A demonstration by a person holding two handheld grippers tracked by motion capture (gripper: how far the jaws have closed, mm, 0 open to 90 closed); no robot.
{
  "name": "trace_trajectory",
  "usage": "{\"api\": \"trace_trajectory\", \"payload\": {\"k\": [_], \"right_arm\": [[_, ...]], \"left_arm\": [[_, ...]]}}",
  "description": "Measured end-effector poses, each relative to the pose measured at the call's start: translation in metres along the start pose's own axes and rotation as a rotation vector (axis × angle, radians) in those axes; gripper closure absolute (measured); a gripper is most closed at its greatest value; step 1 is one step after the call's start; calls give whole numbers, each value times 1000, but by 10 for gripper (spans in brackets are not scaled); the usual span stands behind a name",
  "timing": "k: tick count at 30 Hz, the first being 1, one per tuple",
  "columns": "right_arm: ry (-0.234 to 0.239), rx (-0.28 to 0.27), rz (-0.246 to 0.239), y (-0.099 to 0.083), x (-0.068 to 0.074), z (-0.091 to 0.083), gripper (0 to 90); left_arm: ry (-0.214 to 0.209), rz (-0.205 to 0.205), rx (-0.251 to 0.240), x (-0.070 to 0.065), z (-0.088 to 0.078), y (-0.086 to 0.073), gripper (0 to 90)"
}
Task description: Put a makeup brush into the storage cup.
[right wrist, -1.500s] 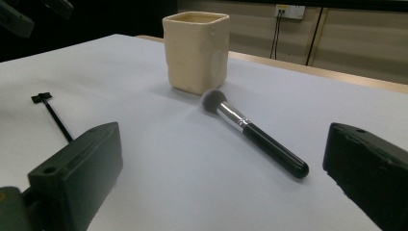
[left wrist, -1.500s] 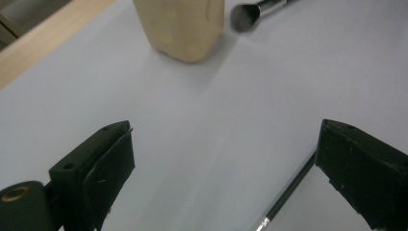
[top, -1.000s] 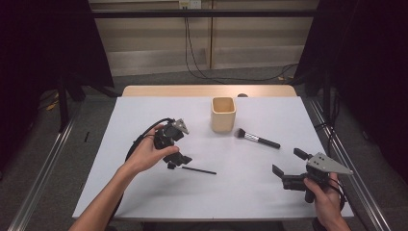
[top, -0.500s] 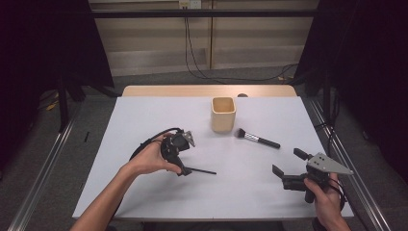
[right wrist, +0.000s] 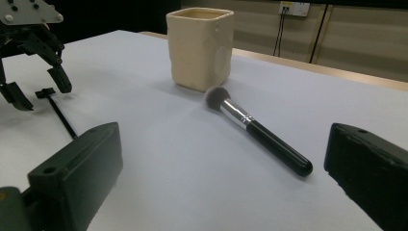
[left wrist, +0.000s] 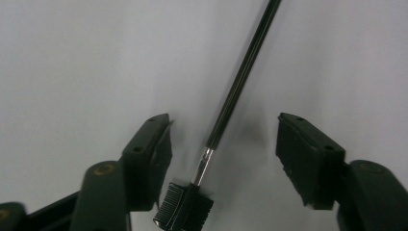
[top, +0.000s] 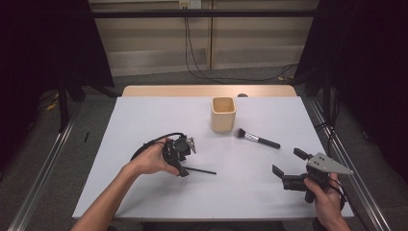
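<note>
My left tongs (left wrist: 223, 159) have just been closing around the thin brow brush (left wrist: 239, 82) lying flat on the white surface (top: 144, 125), pads not yet touching it. My right tongs (right wrist: 221, 187) rest spread wide, well apart, facing the powder brush (right wrist: 257, 132) beside the cup (right wrist: 199, 48).

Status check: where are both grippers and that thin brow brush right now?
Left gripper astride brow brush, jaws just closing, no contact. Right gripper open, idle. Nothing in the way.

A cream cup (top: 223, 114) stands on a pale grey bench (top: 144, 120); the powder brush (right wrist: 255, 131) is black with a silver band, the thin brow brush (left wrist: 231, 103) black
</note>
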State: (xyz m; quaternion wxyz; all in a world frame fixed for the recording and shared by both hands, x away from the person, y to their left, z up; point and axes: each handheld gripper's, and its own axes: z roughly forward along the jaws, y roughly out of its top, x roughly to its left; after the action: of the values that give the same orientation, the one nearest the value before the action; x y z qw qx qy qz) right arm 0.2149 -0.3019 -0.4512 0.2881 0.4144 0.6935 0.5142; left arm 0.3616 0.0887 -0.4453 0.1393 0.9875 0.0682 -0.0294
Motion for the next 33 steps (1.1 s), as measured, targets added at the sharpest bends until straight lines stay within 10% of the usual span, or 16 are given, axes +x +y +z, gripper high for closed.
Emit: {"api": "trace_trajectory", "payload": {"k": [33], "right_arm": [[8,5,-11,-1,0,-1,0]], "left_arm": [[-31,56,99,-3,5,14,836]]}}
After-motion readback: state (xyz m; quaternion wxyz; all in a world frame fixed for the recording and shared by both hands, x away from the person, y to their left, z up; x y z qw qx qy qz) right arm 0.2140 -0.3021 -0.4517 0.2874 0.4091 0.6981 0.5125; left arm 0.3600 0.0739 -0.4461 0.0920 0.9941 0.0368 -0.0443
